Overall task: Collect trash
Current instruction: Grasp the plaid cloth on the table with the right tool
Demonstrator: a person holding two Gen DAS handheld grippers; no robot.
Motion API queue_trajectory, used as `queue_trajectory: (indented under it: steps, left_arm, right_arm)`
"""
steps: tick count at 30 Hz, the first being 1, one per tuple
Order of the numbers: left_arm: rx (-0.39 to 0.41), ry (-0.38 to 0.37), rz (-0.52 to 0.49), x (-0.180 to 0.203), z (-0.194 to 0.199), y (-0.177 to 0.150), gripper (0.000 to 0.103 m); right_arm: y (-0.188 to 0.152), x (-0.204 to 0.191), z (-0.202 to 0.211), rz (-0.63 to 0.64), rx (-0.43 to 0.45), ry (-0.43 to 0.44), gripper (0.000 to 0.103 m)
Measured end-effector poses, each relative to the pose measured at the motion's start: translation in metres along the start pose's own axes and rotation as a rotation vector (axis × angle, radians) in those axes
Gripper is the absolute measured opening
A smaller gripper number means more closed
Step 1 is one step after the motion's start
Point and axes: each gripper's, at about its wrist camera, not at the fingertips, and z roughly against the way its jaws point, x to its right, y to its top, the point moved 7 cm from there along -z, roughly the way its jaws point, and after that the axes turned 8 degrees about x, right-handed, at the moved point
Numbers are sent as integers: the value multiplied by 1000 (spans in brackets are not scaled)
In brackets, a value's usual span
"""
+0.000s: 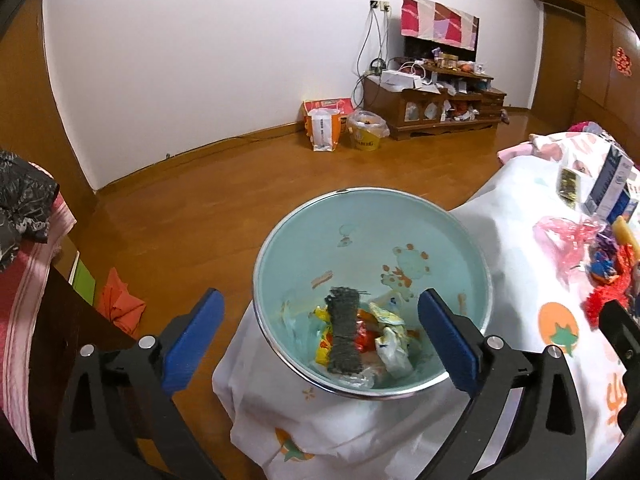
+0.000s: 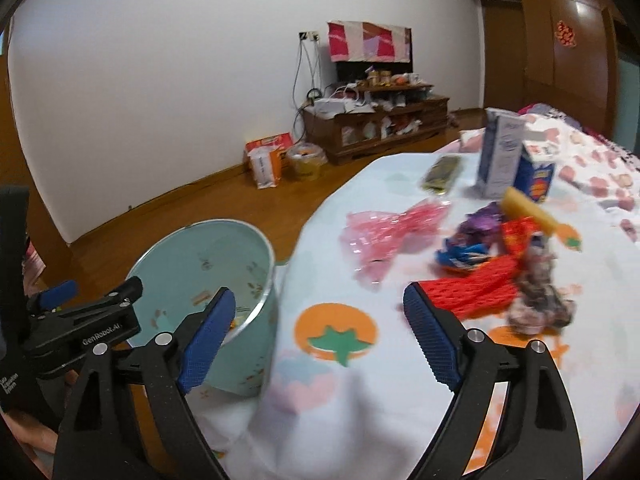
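A light blue bin [image 1: 360,220] stands on the floor against the bed's edge. It holds a dark grey netted piece [image 1: 344,328] and several crumpled wrappers [image 1: 388,344]. My left gripper [image 1: 320,300] hangs open over the bin's mouth with nothing between its blue pads. My right gripper [image 2: 320,292] is open and empty over the bedsheet [image 2: 340,380], to the right of the bin [image 2: 192,256]. Ahead of it on the sheet lie a red mesh [image 2: 476,288], a crumpled wrapper [image 2: 536,296], a blue wrapper [image 2: 460,256], a purple wrapper [image 2: 480,224] and a pink plastic bag [image 2: 392,232].
Two cartons [image 2: 500,152], a yellow stick [image 2: 528,210] and a dark packet [image 2: 442,172] lie farther back on the bed. A wooden cabinet [image 1: 432,108] and bags [image 1: 324,128] stand by the far wall. An orange cloth [image 1: 120,304] lies on the floor beside dark furniture [image 1: 60,340].
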Motion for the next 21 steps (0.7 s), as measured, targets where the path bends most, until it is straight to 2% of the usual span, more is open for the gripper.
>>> queue_trajectory:
  steps: [13,21]
  left_arm:
    - [21,-79,-66,46,35,-9,96]
    - [-21,-157,-132,90,43,-33,96]
  right_arm:
    - [-8,57,36,-73,19,-84,85]
    - [-31,107,52,-134,-4,-161,85]
